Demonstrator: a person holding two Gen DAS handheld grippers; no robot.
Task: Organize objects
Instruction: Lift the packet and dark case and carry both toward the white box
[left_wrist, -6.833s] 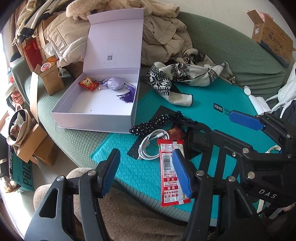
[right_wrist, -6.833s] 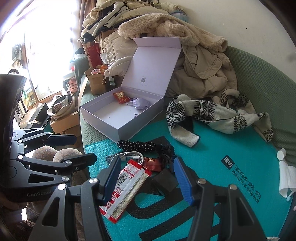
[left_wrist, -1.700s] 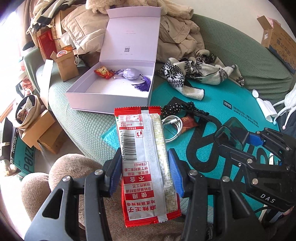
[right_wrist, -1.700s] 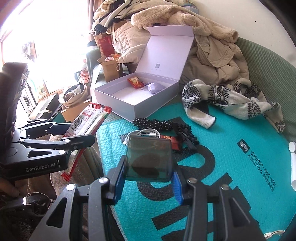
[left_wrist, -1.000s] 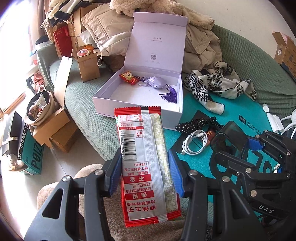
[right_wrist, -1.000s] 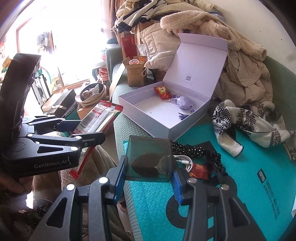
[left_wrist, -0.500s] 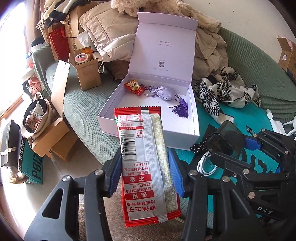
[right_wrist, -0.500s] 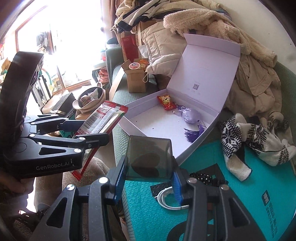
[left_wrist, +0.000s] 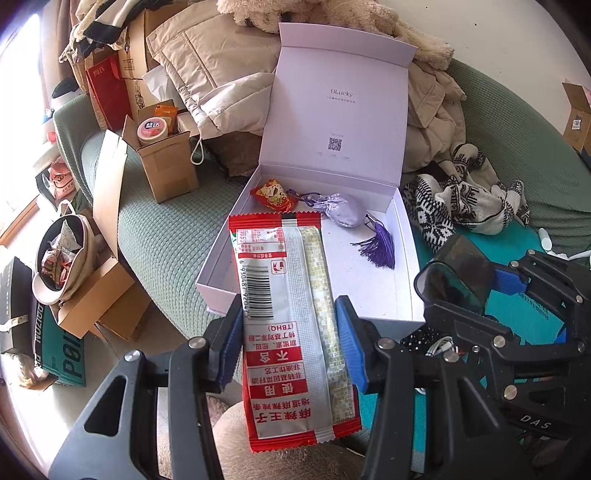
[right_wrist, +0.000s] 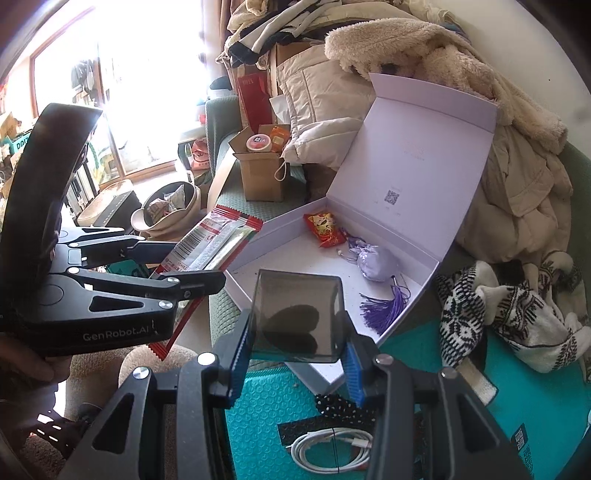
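My left gripper (left_wrist: 286, 345) is shut on a long red and silver snack packet (left_wrist: 290, 317) and holds it over the near edge of the open lilac box (left_wrist: 218, 271). My right gripper (right_wrist: 295, 354) is shut on a dark translucent case (right_wrist: 297, 317), held over the box's near corner (right_wrist: 325, 380). Inside the box lie a small red snack pack (left_wrist: 273, 195), a lilac pouch (left_wrist: 341, 212) and a purple tassel (left_wrist: 378, 245). The right gripper with the case also shows in the left wrist view (left_wrist: 476, 284). The left gripper also shows in the right wrist view (right_wrist: 173, 266).
A white cable (right_wrist: 330, 452) and a black beaded string (right_wrist: 341, 406) lie on the teal mat (right_wrist: 266, 424). A patterned knit garment (left_wrist: 461, 199) lies right of the box. Coats pile up behind it. Cardboard boxes (left_wrist: 166, 166) and a bag (left_wrist: 59, 258) stand at the left.
Both grippers have moved forward with their loads toward the lilac box, which now looks nearer and larger. The cable and beads have dropped lower in view.
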